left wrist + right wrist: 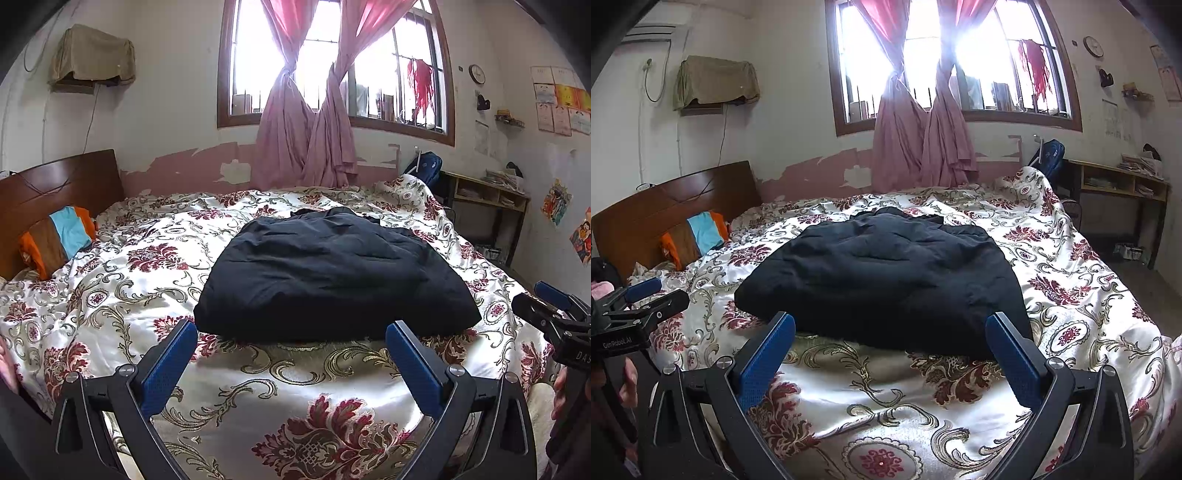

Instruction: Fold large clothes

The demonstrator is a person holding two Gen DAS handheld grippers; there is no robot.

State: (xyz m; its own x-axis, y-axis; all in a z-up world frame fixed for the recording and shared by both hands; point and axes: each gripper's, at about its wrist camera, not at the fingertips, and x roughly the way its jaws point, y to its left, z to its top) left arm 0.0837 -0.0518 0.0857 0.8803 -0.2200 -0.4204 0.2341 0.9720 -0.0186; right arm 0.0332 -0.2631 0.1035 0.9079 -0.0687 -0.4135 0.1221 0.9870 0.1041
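We see the dark garment (332, 273) lying in the middle of the bed, on the flowered bedspread (295, 398), already gathered into a thick, roughly square bundle with its near edge facing us. It looks padded and puffy, like a quilted coat, so we judge it soft and fairly light but bulky; it will spring back and sag rather than hold a crease. The fabric has a slight sheen and may slide on the satin-looking bedspread, which is itself slippery and wrinkled. If another fold is wanted, we would take hold at the two near corners, pinching through all layers so the bundle does not come apart, and lift together.

Our left gripper (291, 332) is held low over the near part of the bed, pointing at the near edge of the garment, jaws spread wide and holding nothing. Our right gripper (890, 328) sits in much the same pose just beside it, jaws likewise spread wide and empty, aimed at the near right part of the bundle. Neither touches the cloth; both tips show just short of its edge. Each gripper appears at the side of the other's view, level with it, with fingers of the holding hand visible behind.

Further out, a striped pillow (59, 236) leans against the wooden headboard (55, 184), pink curtains (306, 147) hang knotted at the window, and a desk (1119, 184) stands by the far wall.
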